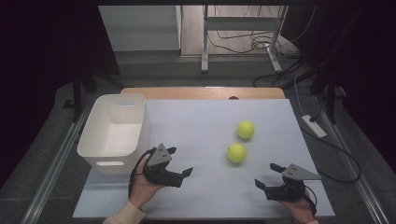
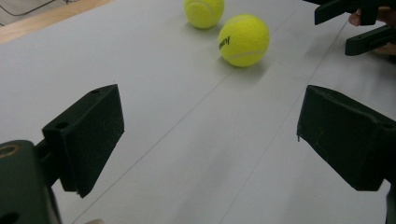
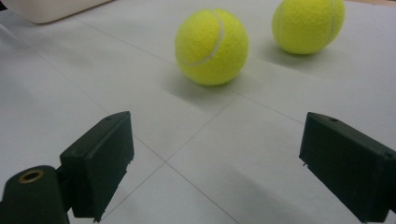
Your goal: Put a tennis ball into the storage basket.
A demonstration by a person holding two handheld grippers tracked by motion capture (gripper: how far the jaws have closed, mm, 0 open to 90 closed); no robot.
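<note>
both tongs were released and held nothing. the left tongs (image 1: 180, 161) sat low over the table (image 1: 196, 126), jaws spread wide and aimed toward the middle; in the left gripper view bare table lay between the jaws. the right tongs (image 1: 266, 175) also stood with jaws wide apart, pointing the same general way, with nothing between them in the right gripper view.

ahead of the left tongs, well apart from its jaws, lay the near ball (image 1: 236, 152), and just beyond it the far ball (image 1: 245, 129). from the right tongs the near ball (image 3: 211, 46) was closer, ahead and a little to the left of the gap between the jaws, with the far ball (image 3: 308, 24) behind it to the right. the two balls were near one another but not touching, both resting on the table. in the left gripper view the right tongs (image 2: 357, 25) showed beyond the near ball (image 2: 244, 39).

the bin (image 1: 114, 130) stood just beside the left tongs, on its outer side, and looked empty as far as its inside showed.

as a judgement, the work looked barely begun: if the balls were meant for the bin, neither had been picked up, none was inside, and both a grasp and a carry remained for each. the right tongs seemed better placed for the near ball.
</note>
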